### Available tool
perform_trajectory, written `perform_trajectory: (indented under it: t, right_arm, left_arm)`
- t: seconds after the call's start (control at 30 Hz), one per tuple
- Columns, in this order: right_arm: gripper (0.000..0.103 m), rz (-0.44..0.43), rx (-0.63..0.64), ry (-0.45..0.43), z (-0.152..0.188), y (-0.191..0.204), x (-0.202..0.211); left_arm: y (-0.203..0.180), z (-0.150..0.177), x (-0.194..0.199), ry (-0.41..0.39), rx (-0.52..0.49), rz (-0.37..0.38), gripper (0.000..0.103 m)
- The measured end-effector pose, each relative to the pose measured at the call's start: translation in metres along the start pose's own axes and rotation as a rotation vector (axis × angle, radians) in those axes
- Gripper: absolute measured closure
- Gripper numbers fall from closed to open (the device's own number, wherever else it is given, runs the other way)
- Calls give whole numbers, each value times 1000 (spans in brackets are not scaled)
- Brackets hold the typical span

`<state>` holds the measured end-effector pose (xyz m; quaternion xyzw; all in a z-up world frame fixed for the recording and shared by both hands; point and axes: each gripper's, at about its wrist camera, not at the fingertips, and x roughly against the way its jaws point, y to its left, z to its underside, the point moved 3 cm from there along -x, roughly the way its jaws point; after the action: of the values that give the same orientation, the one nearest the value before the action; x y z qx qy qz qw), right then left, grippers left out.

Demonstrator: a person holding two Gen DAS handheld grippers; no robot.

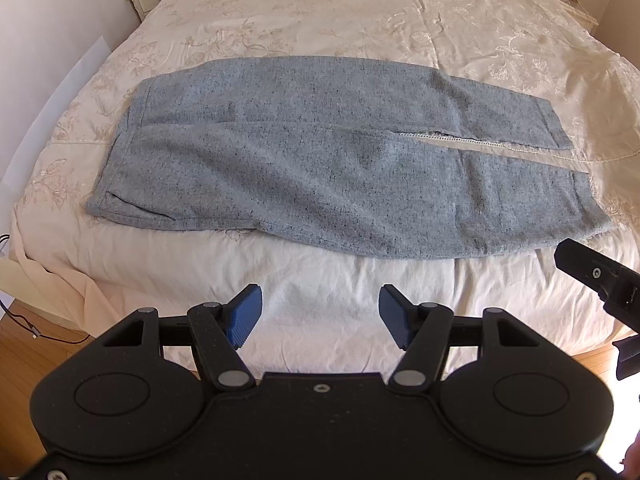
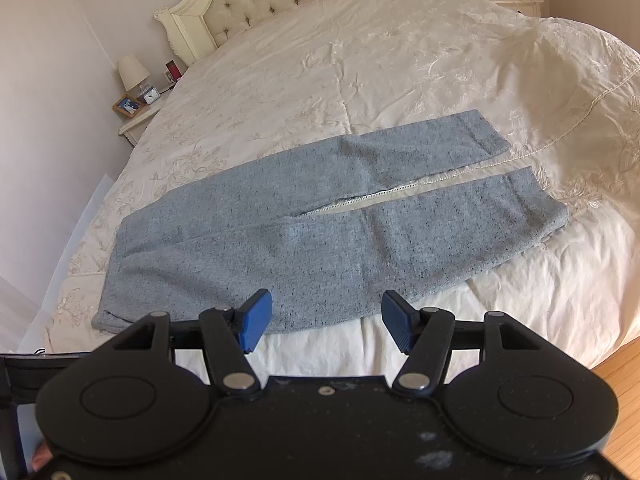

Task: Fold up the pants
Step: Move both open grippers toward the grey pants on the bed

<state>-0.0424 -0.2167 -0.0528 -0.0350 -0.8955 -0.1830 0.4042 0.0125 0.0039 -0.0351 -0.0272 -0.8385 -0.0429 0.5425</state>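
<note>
The grey pants [image 1: 304, 164] lie flat on the bed [image 1: 320, 20], unfolded, legs slightly parted toward the cuffs. Left gripper [image 1: 320, 316] and right gripper [image 2: 326, 320] hover just short of the pants' near edge, both wide and empty. The knit looks soft, light and limp; pinching waistband and cuff edges seems best.

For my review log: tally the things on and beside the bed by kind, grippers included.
Grey pants: 1
Gripper, both open: 2, left gripper, right gripper
Nightstand: 2
Table lamp: 1
Total: 6
</note>
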Motion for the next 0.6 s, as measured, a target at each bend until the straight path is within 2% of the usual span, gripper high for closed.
perform_trajectory:
  t: [0.37,0.6]
  right_arm:
    - [39,-1,-3,7,0,0,-4]
    - [39,-11,-10,16,0,0,-9]
  left_arm:
    - [-7,2,-4,26,12,6,37]
    - [-3,-1,-6,4,21,38,37]
